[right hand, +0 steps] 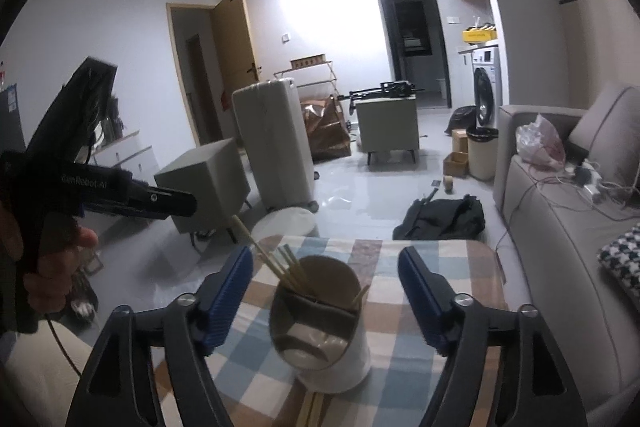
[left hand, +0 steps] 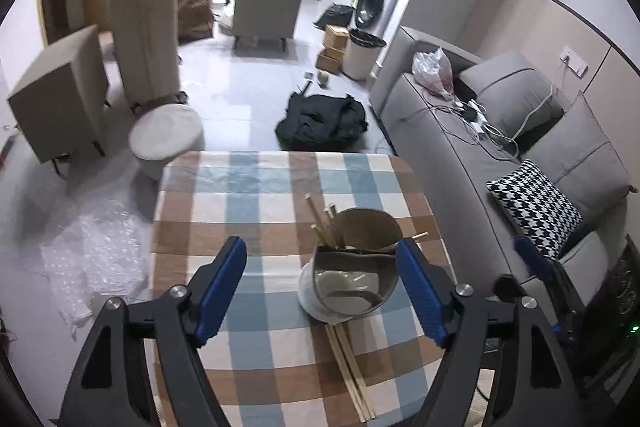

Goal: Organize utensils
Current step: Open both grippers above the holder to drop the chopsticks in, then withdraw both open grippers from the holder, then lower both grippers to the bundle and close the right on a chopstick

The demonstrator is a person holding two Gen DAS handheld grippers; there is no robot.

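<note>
Both tools (left hand: 320,287) (right hand: 324,293) released around white two-compartment holder (left hand: 320,301), chopsticks (left hand: 326,227) inside.

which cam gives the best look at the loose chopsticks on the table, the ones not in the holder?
Left wrist. The loose chopsticks lie in plain sight on the checked tablecloth, running from under the utensil holder toward the camera. Right wrist catches only a short stub below the holder at the frame's bottom edge.

White utensil cup (left hand: 348,279) upright w/ chopsticks (left hand: 326,223) inside; more chopsticks (left hand: 352,367) flat beside it.
</note>
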